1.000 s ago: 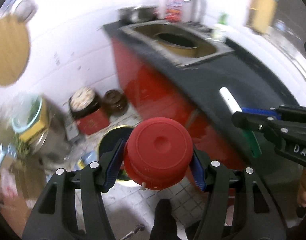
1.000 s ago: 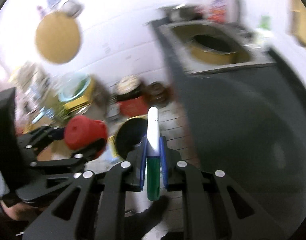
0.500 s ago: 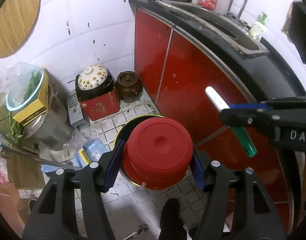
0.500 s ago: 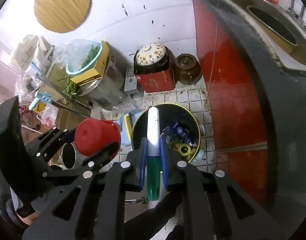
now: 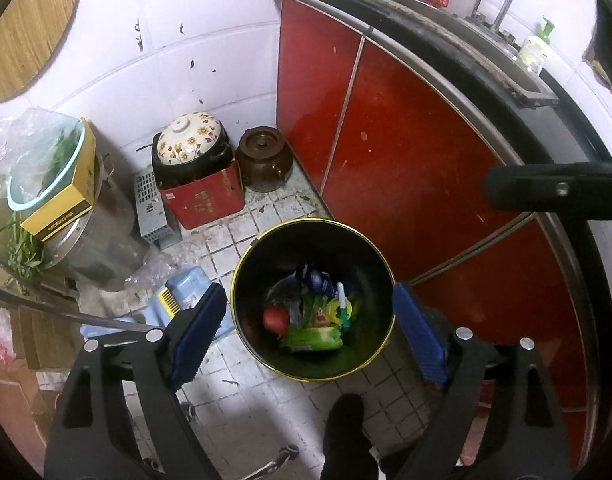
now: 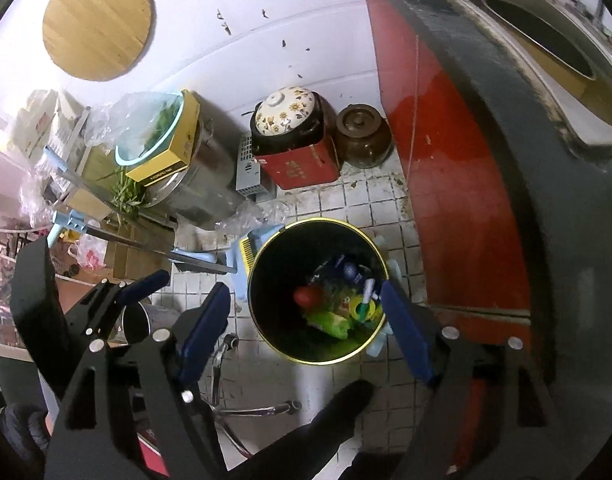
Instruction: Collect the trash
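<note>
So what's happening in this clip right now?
A person is throwing out trash with two hand-held tongs. Both the left tongs and the right tongs hang open and empty above a black bin on the tiled kitchen floor. A red cup and a green-and-white marker lie inside it among wrappers.

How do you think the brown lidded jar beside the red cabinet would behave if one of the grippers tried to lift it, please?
The brown jar looks like glazed ceramic, so probably heavy for its size and breakable. Its shiny, rounded belly would likely slip between flat pads. The lid seems merely to sit on top, so it might slide off if tilted.
</note>
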Demonstrator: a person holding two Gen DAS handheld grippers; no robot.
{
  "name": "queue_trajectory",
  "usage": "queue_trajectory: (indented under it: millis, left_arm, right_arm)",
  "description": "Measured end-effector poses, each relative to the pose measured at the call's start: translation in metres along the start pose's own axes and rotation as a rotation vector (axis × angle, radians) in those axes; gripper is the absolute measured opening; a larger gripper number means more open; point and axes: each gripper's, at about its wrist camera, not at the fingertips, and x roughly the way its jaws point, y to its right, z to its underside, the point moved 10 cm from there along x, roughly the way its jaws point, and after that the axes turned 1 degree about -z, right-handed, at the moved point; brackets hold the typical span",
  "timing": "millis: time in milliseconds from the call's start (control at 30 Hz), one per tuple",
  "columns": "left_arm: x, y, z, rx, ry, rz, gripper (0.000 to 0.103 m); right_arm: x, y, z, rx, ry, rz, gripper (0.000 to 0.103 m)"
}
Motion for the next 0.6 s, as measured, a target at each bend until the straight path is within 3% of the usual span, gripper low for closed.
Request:
queue_trajectory:
  millis: [267, 433, 600]
  left_arm:
    - [-0.036, 0.035, -0.006, 0.015, -0.005, -0.025, 0.093]
    - [-0.073, 0.111, -0.019, 0.114, 0.021, 0.034, 0.096]
    - [-0.109, 0.225, -0.031, 0.261, 0.057, 0.163, 0.096]
  right_arm:
    - [-0.077, 0.042, 0.025, 0.061, 0.082, 0.064, 0.092]
    - [-0.173, 0.102, 0.072, 0.152, 0.185, 0.175, 0.095]
    - [-0.268, 0.171, 0.146, 0.279, 0.285, 0.348, 0.096]
